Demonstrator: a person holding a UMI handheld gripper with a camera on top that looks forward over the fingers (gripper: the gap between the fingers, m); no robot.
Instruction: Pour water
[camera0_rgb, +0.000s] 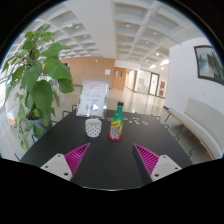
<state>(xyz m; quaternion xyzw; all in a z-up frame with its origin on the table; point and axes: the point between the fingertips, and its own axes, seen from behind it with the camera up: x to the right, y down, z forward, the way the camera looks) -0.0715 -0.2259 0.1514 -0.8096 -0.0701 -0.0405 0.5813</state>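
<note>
A green bottle (117, 121) with a yellow label and red base stands upright on the dark table (112, 160), beyond my fingers. A white patterned cup (93, 127) stands just left of the bottle, apart from it. My gripper (112, 158) is open and empty, with its pink pads (74, 156) spread wide over the table's near part. Bottle and cup lie well ahead of the fingertips, roughly between their lines.
A large leafy plant (36, 75) stands at the table's left side. A clear chair back (92, 96) is behind the cup. Dark chairs (165, 118) stand at the table's far right. A white bench (198, 125) runs along the right wall.
</note>
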